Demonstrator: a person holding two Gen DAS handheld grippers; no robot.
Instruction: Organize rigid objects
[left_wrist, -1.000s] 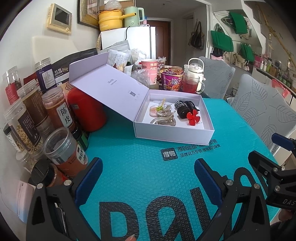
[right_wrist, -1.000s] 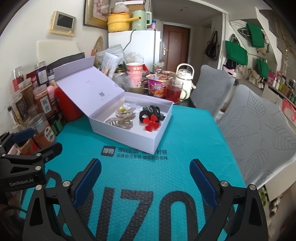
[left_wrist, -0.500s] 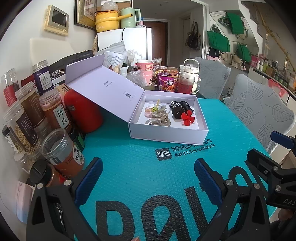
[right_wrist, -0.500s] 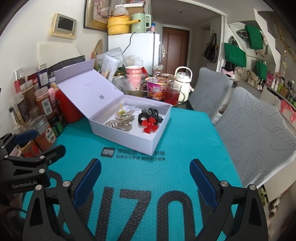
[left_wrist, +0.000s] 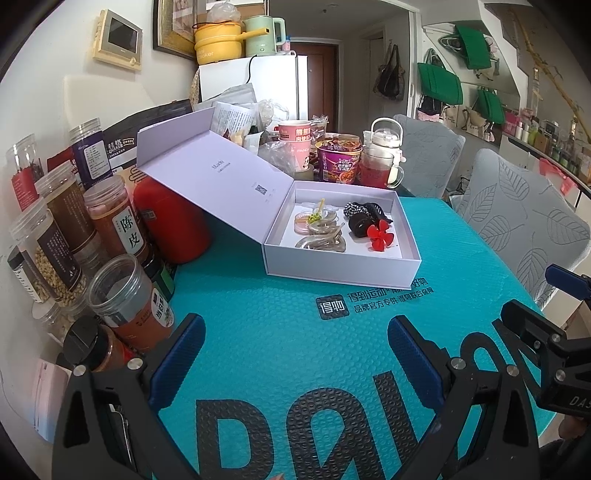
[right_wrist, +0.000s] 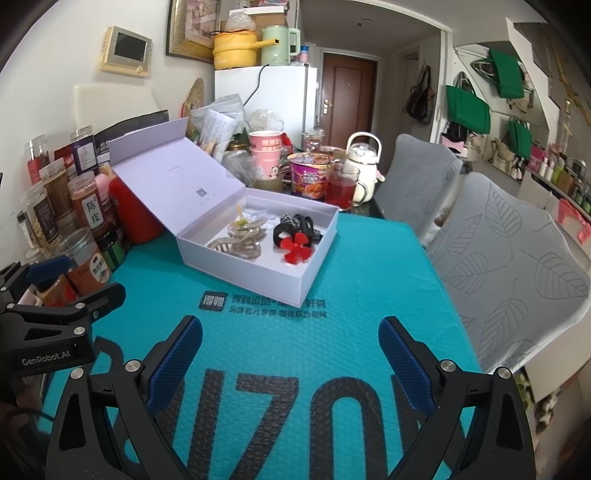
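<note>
An open lilac box (left_wrist: 343, 266) sits mid-frame on a teal mat (left_wrist: 280, 332), its lid (left_wrist: 207, 173) propped back toward upper left against a red canister (left_wrist: 173, 225). Inside lie clear hair clips (left_wrist: 321, 236), tangled and hard to separate, beside black hair ties (left_wrist: 362, 218) and a red flower clip (left_wrist: 380, 238). Jars (left_wrist: 70, 236) crowd the left edge, partly cut off. The left gripper (left_wrist: 295, 354) and right gripper (right_wrist: 291, 350) hover low over the mat, jaws spread wide, both empty. Compared with a second ago, the box looks slightly farther off in both views; its contents lie unchanged.
</note>
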